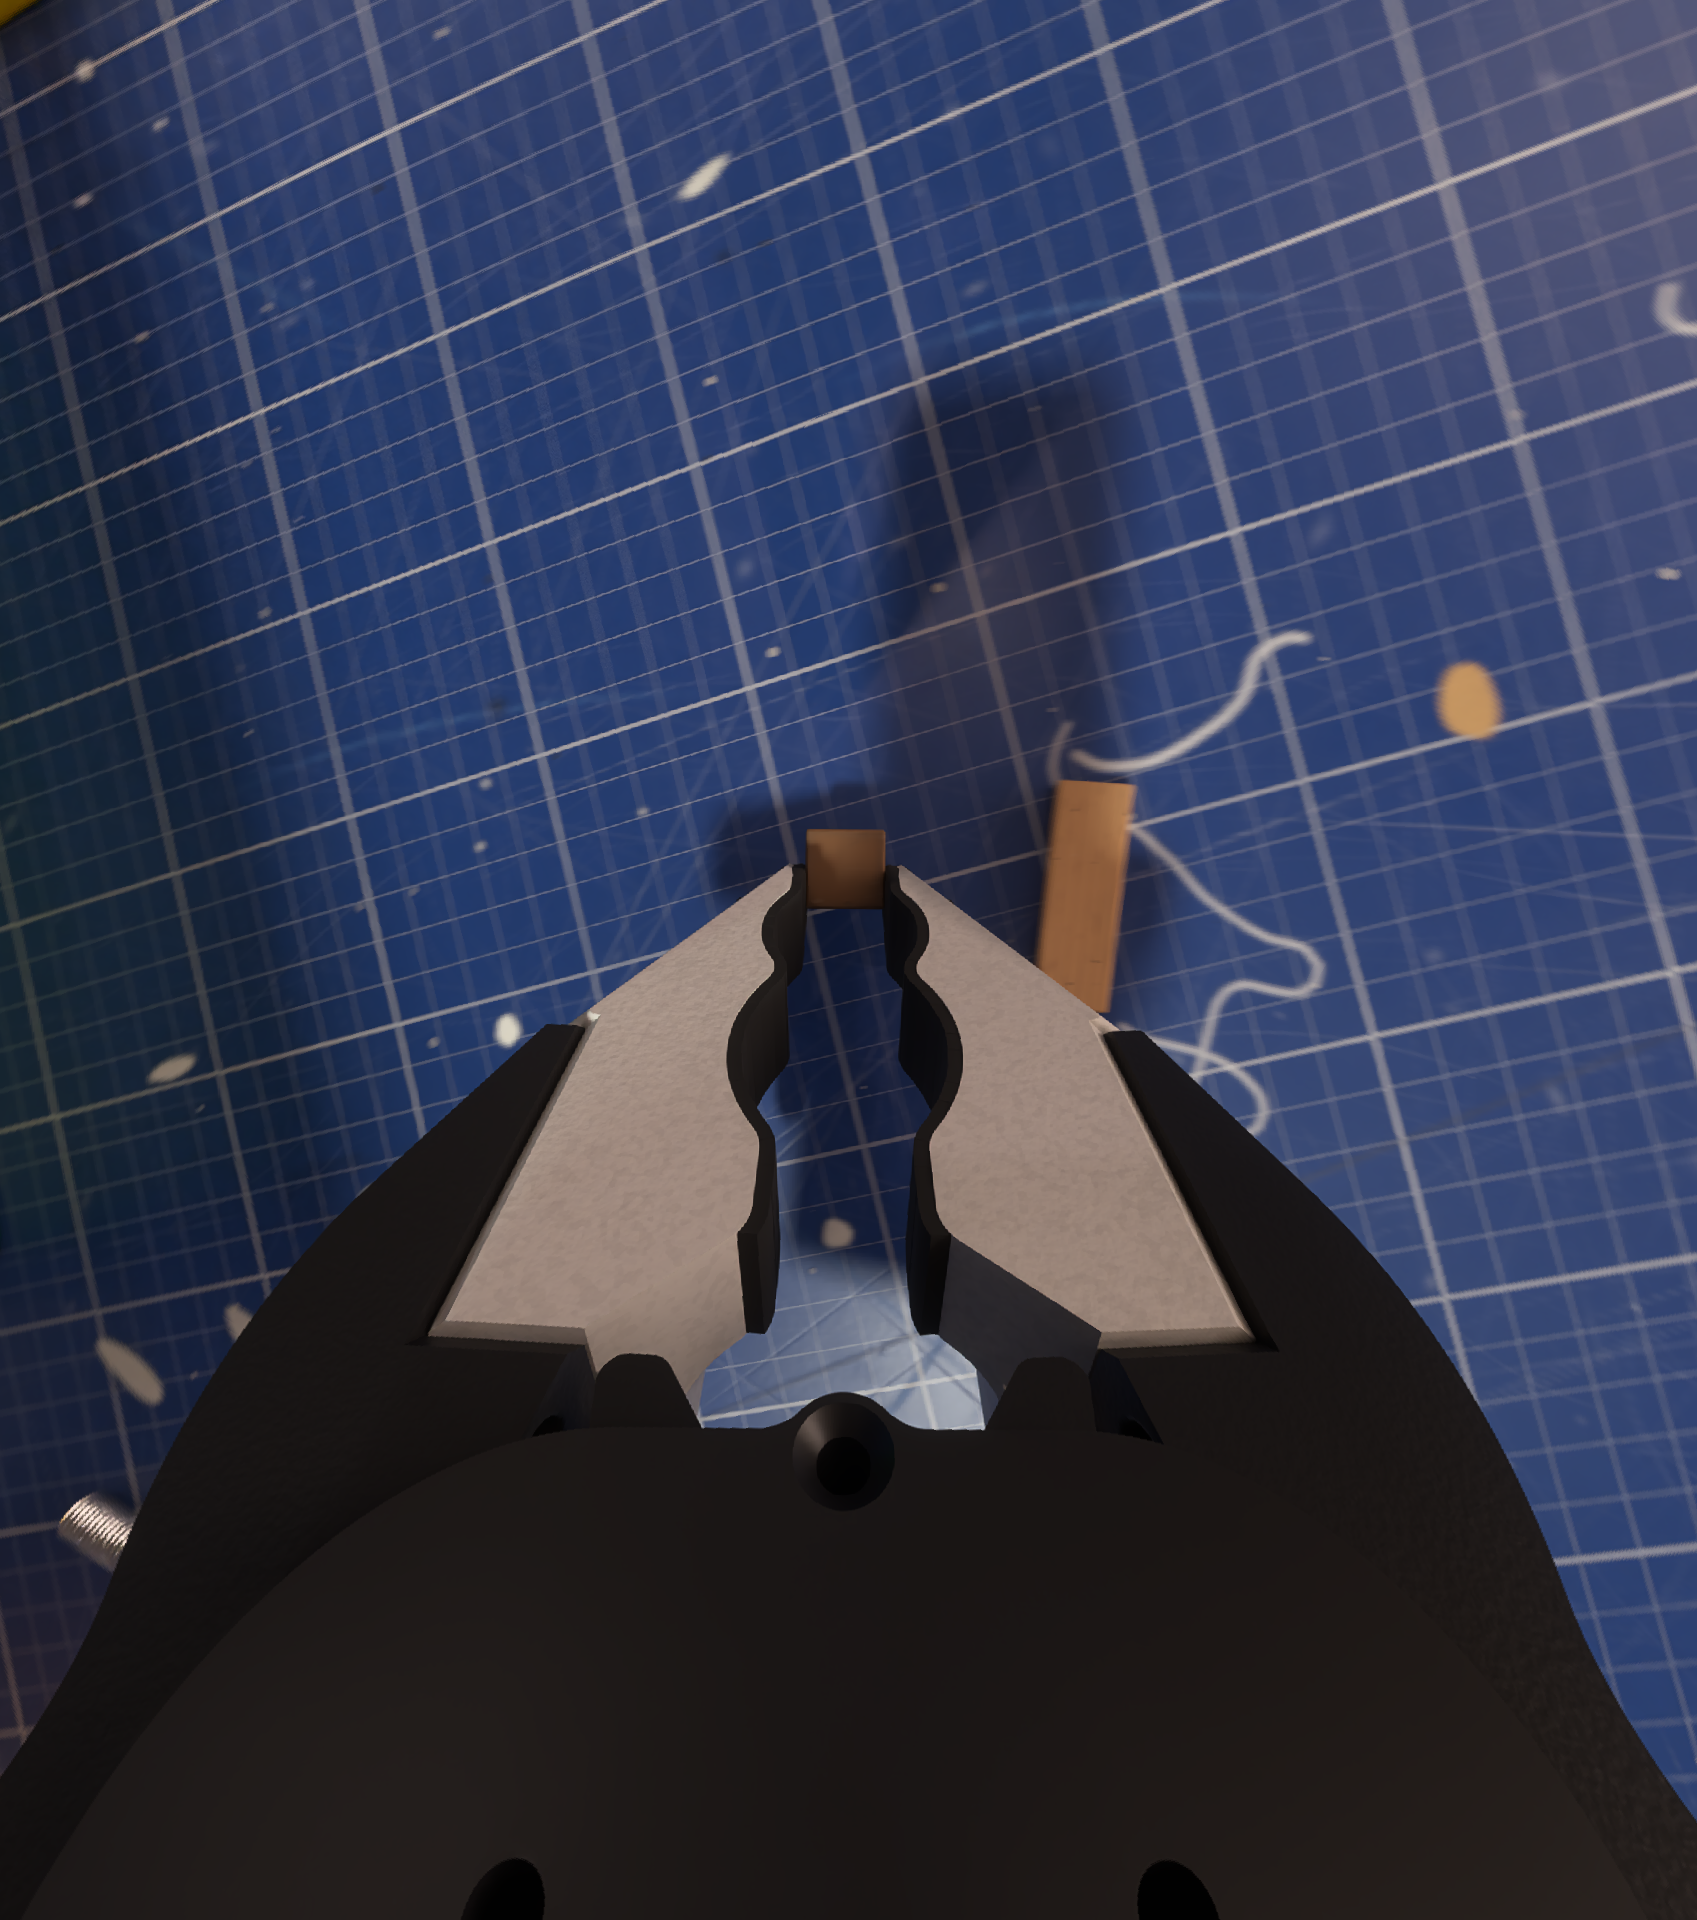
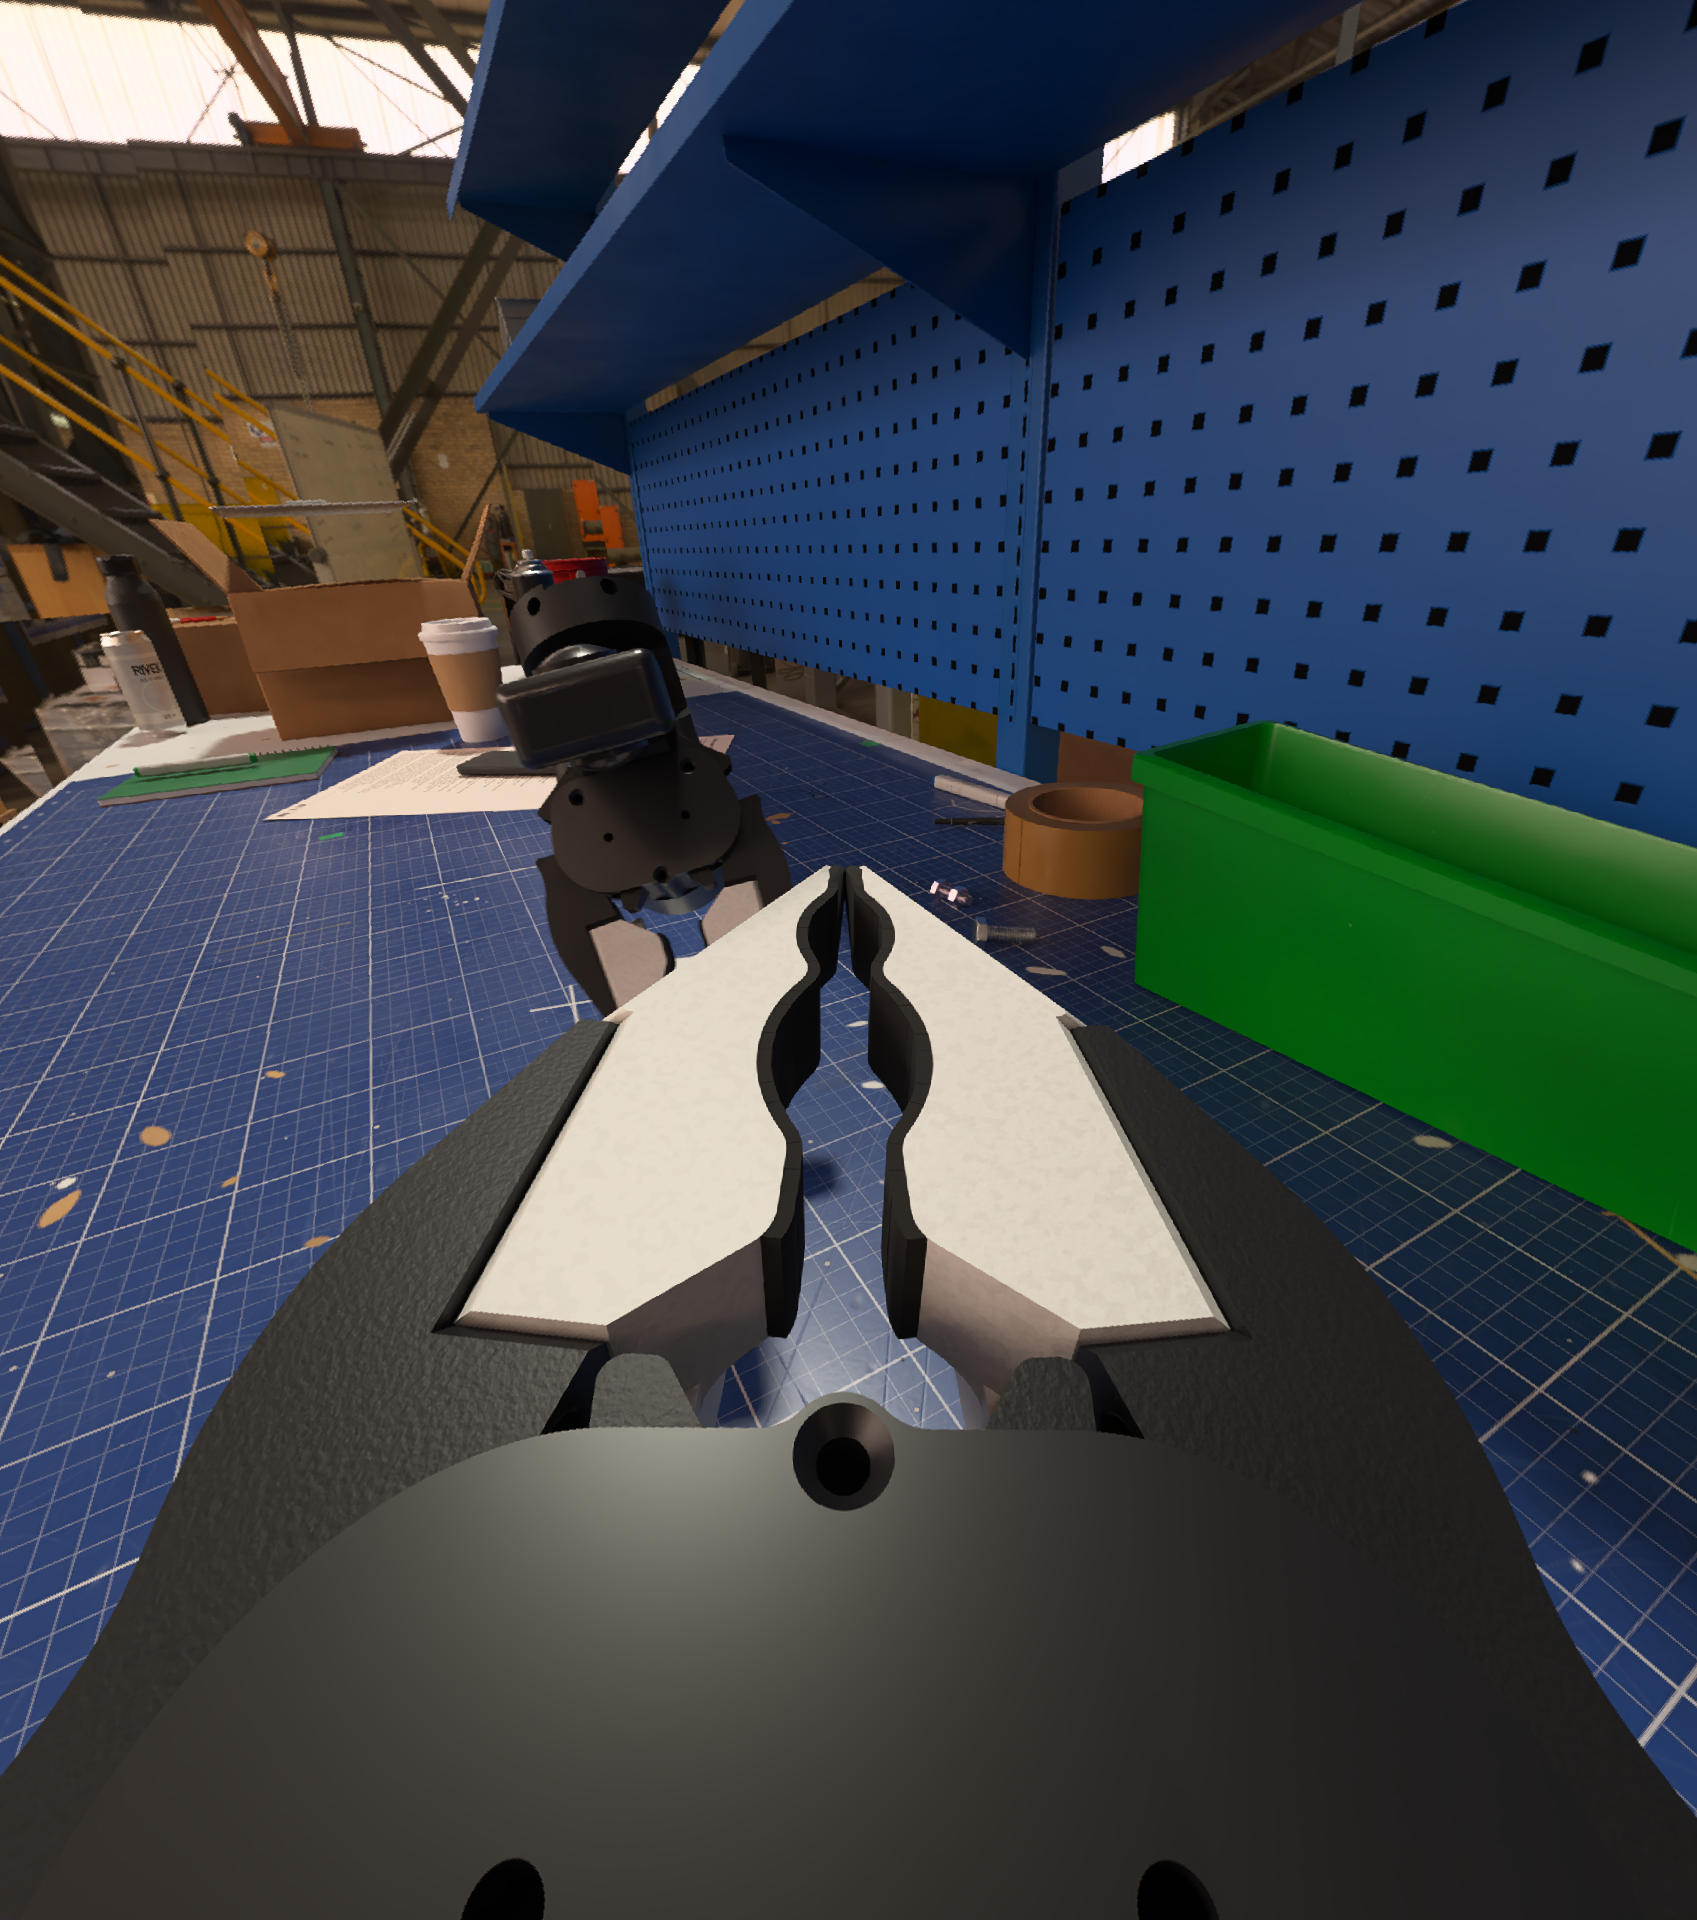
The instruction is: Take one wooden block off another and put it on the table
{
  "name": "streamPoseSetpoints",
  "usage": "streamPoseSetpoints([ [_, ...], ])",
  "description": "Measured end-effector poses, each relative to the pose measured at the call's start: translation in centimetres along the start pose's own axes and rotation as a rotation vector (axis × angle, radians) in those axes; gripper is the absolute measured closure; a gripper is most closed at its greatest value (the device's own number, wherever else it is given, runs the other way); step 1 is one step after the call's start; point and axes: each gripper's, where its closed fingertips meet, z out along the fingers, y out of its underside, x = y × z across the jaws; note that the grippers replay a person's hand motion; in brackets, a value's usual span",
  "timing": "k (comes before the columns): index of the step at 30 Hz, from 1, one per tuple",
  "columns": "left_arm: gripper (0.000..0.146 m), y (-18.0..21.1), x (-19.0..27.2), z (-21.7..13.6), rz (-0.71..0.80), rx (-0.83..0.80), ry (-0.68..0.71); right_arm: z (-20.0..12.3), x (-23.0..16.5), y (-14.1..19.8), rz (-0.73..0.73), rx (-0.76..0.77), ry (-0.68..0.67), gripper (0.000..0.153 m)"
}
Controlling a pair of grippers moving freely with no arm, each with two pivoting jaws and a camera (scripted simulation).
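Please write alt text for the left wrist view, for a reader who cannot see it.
The left gripper is shut on a small wooden block above a blue cutting mat. A longer wooden block lies flat on the mat, just to the right.

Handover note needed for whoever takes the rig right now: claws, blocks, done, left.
Left claw: pointing down over the blue gridded cutting mat, shut on the small square-ended wooden block at its fingertips.
Right claw: shut, empty, held low over the mat away from the work, aimed toward the left claw.
Flat rectangular wooden block: lying on the mat just right of the held block, separate from it.
Done: the blocks are unstacked.
Left: whether the held block already touches the mat cannot be told; lower if needed, open the left claw, back away.
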Motion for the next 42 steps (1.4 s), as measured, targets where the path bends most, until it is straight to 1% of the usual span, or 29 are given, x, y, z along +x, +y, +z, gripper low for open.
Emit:
streamPoseSetpoints([
  [2, 0.132, -0.2, 1.1, -0.1, 0.026, 0.003, 0.036, 0.0, 0.0, 0.0, -0.001, 0.000, -0.002, 0.153],
  [4, 0.132, -0.1, 1.7, 0.0, 0.045, -0.022, 0.040, 0.0, -0.1, 0.0, -0.001, -0.001, -0.003, 0.153],
  [10, 0.132, 0.6, 3.0, -0.3, 0.045, -0.068, 0.071, 0.0, -0.1, 0.0, -0.001, 0.001, -0.003, 0.153],
  [14, 0.132, 0.9, 2.4, -2.4, 0.024, -0.035, -0.012, 0.0, -0.2, -0.1, -0.001, 0.005, -0.006, 0.153],
  [18, 0.132, 2.3, 0.8, -3.7, -0.018, -0.055, -0.097, 0.1, -0.2, 0.0, 0.000, 0.001, -0.009, 0.153],
  [21, 0.132, 2.5, 0.1, -3.2, -0.032, -0.051, -0.113, 0.1, -0.2, 0.1, 0.000, -0.001, -0.006, 0.153],
  [24, 0.132, 1.9, -0.6, -2.2, -0.013, -0.042, -0.127, 0.0, -0.1, 0.1, 0.002, -0.001, -0.001, 0.153],
  [30, 0.132, 0.5, -1.4, -0.2, 0.029, -0.033, -0.104, 0.0, 0.0, 0.1, 0.003, -0.003, -0.002, 0.153],
  [34, 0.132, 0.7, -1.2, 0.5, 0.031, -0.051, -0.071, 0.0, -0.1, 0.1, 0.003, -0.002, -0.005, 0.153],
  [42, 0.132, -0.2, 0.1, 0.8, 0.028, -0.007, -0.042, 0.0, -0.1, 0.1, 0.003, 0.000, -0.004, 0.153],
])
